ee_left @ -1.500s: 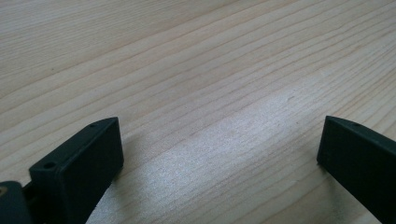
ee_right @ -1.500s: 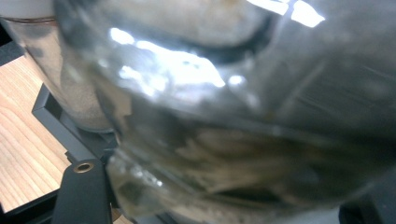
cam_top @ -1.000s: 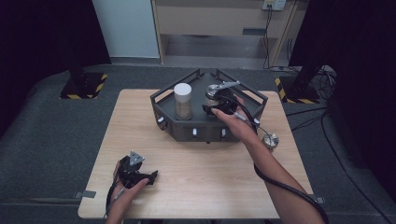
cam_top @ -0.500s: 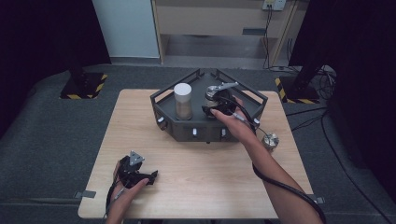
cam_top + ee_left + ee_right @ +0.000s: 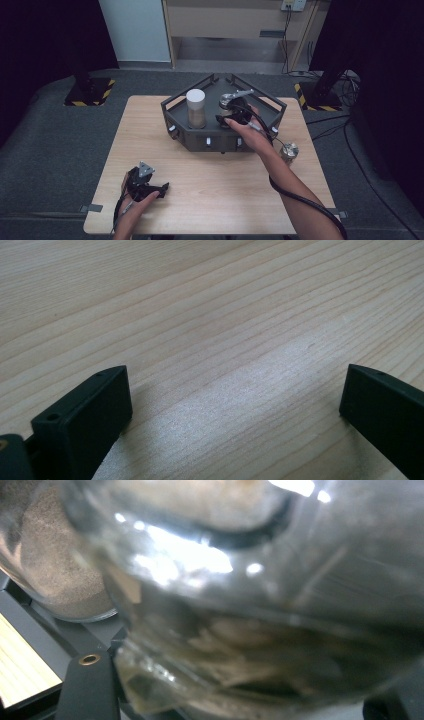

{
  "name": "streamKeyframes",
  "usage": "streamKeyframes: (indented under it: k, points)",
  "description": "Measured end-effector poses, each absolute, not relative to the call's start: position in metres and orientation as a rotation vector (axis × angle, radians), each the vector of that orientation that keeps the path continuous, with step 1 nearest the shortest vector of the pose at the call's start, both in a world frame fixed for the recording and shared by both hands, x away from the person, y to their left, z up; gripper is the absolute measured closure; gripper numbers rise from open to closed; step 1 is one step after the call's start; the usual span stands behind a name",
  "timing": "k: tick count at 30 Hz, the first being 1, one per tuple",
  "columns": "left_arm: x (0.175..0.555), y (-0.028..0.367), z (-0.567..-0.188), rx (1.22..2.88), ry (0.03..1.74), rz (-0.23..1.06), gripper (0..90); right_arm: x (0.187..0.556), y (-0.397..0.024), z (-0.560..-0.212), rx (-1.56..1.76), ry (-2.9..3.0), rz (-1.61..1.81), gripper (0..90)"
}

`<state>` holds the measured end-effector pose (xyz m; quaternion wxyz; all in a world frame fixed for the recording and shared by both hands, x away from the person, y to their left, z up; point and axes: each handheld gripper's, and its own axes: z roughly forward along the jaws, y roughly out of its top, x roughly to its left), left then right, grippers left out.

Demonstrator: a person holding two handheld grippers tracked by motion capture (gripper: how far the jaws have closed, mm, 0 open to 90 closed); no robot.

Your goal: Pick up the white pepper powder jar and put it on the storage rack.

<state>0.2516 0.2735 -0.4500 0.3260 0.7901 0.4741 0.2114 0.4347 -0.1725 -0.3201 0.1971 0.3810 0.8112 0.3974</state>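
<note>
High view: no change against the earlier frames. Both hands are parked and the jar hasn't shifted. Right tool (image 5: 235,116) is clenched on the clip-top jar (image 5: 228,101), which stands upright inside the rack (image 5: 200,137), right-hand side. My read: the grip is set but the lift hasn't started, so the task is stalled at the grasp. Powder jar (image 5: 196,107), white lid, stands in the rack just left of the right tool. Small jar (image 5: 289,151) sits on the surface (image 5: 225,200) outside the rack, near that forearm, right of the tool. Left tool (image 5: 161,189) lies on the surface well apart from the rack, on the near side.

Left gripper view: the left tool (image 5: 235,405) is released, jaws wide apart with nothing between them, bare wood (image 5: 200,315) ahead.

Right gripper view: glass of the jar (image 5: 280,605) sits hard up against the camera, blurred, between the jaws. Powder jar (image 5: 55,575) is beyond, to the left, touching or just beside it; I can't tell which.

Count: three jars, one rack, two tools.
</note>
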Motion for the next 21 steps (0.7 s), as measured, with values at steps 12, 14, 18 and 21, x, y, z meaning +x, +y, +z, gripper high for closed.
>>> streamKeyframes:
  k: [12, 14, 18, 21]
  points:
    - [0.252, 0.2736, -0.45, 2.072, 1.24, 0.554, 0.0, 0.4363, -0.1702, -0.3242, 1.076, 2.285, 1.106, 30.8]
    - [0.2521, 0.2737, -0.4499, 2.073, 1.24, 0.554, 0.0, 0.4366, -0.1702, -0.3241, 1.079, 2.286, 1.106, 30.8]
    - [0.2521, 0.2736, -0.45, 2.073, 1.24, 0.554, 0.0, 0.4365, -0.171, -0.3251, 1.078, 2.284, 1.112, 30.8]
    - [0.252, 0.2736, -0.45, 2.072, 1.24, 0.554, 0.0, 0.4355, -0.171, -0.326, 1.075, 2.28, 1.113, 30.7]
